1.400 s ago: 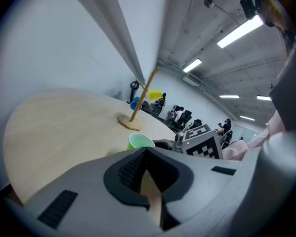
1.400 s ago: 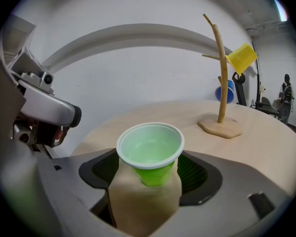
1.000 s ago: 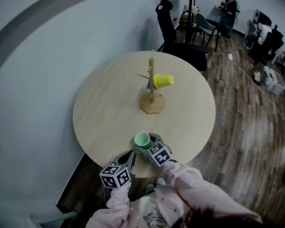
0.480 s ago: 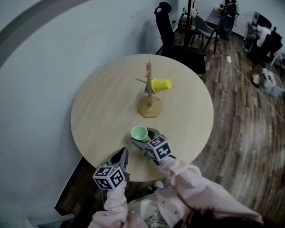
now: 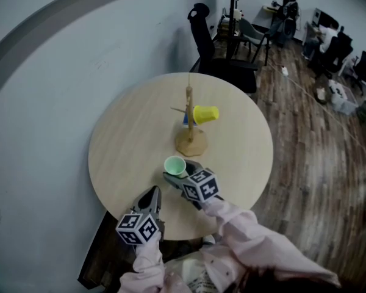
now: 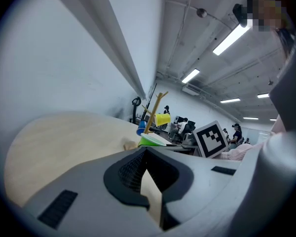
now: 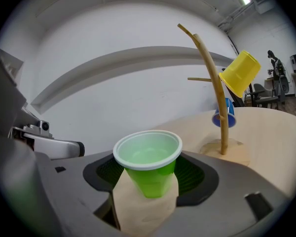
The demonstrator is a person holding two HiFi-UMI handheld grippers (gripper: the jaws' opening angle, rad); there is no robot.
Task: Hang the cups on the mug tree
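The green cup (image 7: 149, 164) sits upright, mouth to the ceiling, pinched low on its body between the jaws of the right gripper (image 5: 178, 174), which are clamped on its sides. From where I stand it looks carried just above the near part of the round table (image 5: 128, 145), not resting on it.

Straight ahead of it, further across the table and a touch to the right, stands the mug tree (image 5: 190, 124). Its stem is upright and its thin pegs slant upward. A yellow cup (image 5: 205, 113) already hangs on a peg on the right side, mouth toward the stem, and a blue cup (image 7: 230, 110) hangs lower down, close against the stem. A bare peg sticks out on the left side.

That is the relation that matters. The green cup's long axis is vertical with the mouth up, while the pegs point out and up. I would guess the cup has to be tipped well over, so that its mouth faces a free peg, before it can slide on. The right hand is clearly the nearer one. Its pink sleeve reaches in from the near edge, and the gripper points at the tree and slightly downward.

The left gripper (image 5: 154, 194) hangs back at the table's near edge, to the left and behind. Its jaws are pressed together with nothing between them, and it points roughly the same way.
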